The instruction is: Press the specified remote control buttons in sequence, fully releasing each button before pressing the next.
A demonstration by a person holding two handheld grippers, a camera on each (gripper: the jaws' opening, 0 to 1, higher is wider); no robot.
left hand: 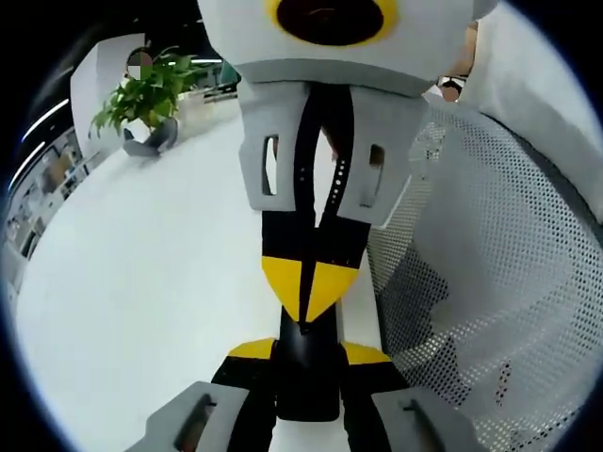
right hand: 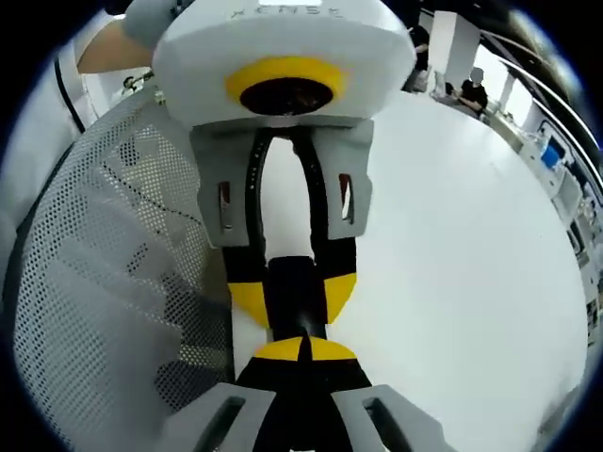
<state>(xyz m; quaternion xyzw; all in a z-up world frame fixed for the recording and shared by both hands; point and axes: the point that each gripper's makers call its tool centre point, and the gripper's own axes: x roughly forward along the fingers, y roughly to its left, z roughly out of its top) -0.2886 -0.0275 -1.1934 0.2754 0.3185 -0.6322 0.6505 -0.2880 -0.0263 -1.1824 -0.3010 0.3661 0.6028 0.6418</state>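
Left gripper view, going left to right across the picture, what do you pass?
Potted plant → bare white table → the other hand-held gripper facing the camera, over a black remote → white perforated mesh.

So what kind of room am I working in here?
Likely an open-plan office or lab: a broad white table, a potted plant at its far edge, and a person seated at desks with screens in the background.

Remote (left hand: 306, 372) on table (left hand: 141, 282) between facing hand-held grippers; mesh panel (left hand: 490, 282) beside; plant (left hand: 151, 94) at far edge
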